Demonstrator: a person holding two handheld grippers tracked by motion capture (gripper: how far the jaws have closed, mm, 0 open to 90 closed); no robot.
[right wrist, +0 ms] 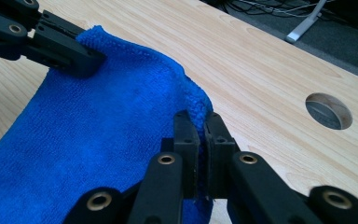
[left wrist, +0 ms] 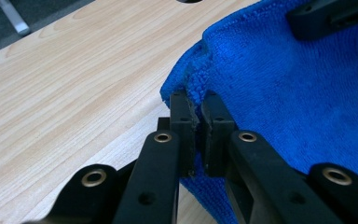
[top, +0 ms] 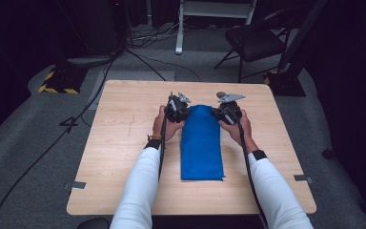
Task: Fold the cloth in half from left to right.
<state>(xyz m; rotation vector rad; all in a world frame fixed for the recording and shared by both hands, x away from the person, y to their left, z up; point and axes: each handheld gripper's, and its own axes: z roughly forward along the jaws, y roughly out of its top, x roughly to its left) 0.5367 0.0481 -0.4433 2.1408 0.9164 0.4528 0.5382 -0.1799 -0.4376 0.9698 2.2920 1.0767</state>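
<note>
A blue folded towel (top: 201, 145) lies lengthwise on the middle of the wooden table (top: 124, 143). Its far end is raised off the wood. My left gripper (top: 177, 110) is shut on the towel's far left corner; the left gripper view has the blue pile (left wrist: 279, 84) pinched between the black jaws of that gripper (left wrist: 198, 100). My right gripper (top: 227, 112) is shut on the far right corner, and in the right gripper view that gripper (right wrist: 197, 119) clamps the towel's edge (right wrist: 98, 135). Each gripper view also has the other gripper's jaws on the opposite corner.
A round hole (right wrist: 328, 110) is cut in the tabletop beyond the towel on the right. Bare wood lies left and right of the towel. Behind the table are a black chair (top: 255, 40), a white stand leg (top: 178, 28) and cables (top: 52, 138) on the grey floor.
</note>
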